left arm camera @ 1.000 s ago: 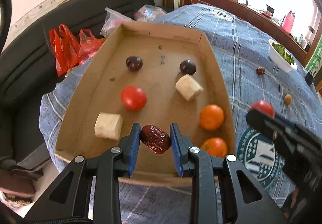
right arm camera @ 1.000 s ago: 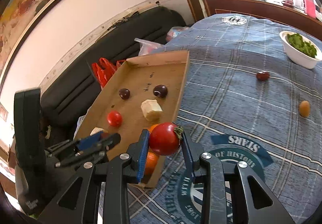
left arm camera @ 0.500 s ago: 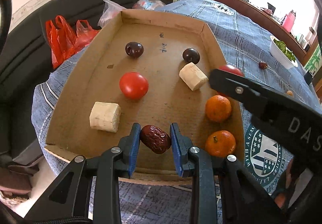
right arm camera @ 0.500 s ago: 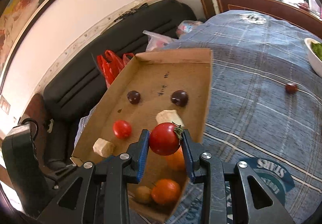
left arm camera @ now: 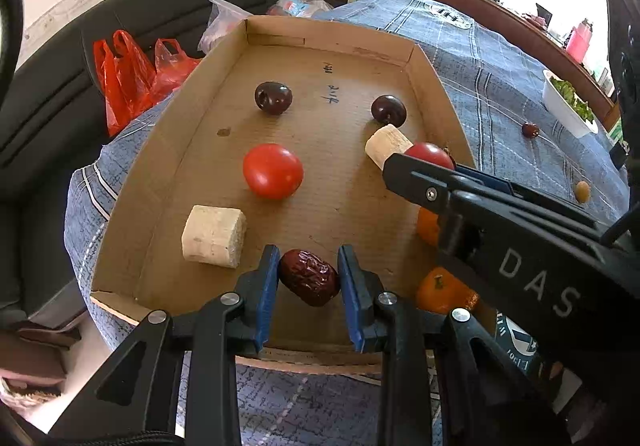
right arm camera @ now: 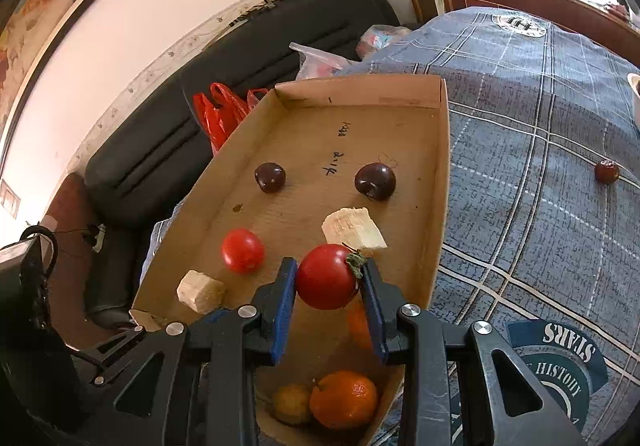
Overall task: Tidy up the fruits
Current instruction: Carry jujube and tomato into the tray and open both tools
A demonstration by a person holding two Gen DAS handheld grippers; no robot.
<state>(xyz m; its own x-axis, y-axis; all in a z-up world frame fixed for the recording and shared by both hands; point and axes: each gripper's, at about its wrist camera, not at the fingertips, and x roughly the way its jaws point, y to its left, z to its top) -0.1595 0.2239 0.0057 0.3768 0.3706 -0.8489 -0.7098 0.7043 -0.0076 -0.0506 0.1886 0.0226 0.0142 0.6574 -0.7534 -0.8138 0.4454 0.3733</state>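
Note:
A shallow cardboard tray (left arm camera: pixel 172 149) (right arm camera: pixel 436 181) rests on the blue plaid cloth. My left gripper (left arm camera: pixel 308 278) is shut on a wrinkled red date (left arm camera: pixel 309 282) above the tray's near edge. My right gripper (right arm camera: pixel 327 278) is shut on a red tomato (right arm camera: pixel 325 276) (left arm camera: pixel 429 155) over the tray's right half. In the tray lie another tomato (left arm camera: pixel 273 176) (right arm camera: pixel 242 250), two dark plums (left arm camera: pixel 273 97) (left arm camera: pixel 389 110), two pale cut chunks (left arm camera: pixel 214 236) (left arm camera: pixel 387 144), two tangerines (right arm camera: pixel 344 399) (left arm camera: pixel 445 290) and a small yellowish fruit (right arm camera: pixel 292 402).
On the cloth to the right lie a loose red date (right arm camera: pixel 606 171) (left arm camera: pixel 530 129) and a small orange-brown fruit (left arm camera: pixel 582 191). A white bowl of greens (left arm camera: pixel 568 105) stands far right. Red plastic bags (left arm camera: pixel 132 73) sit on the black sofa (right arm camera: pixel 224 101) behind the tray.
My right gripper has carried its tomato left from above the cloth to over the tray. My left gripper still holds the date in about the same spot.

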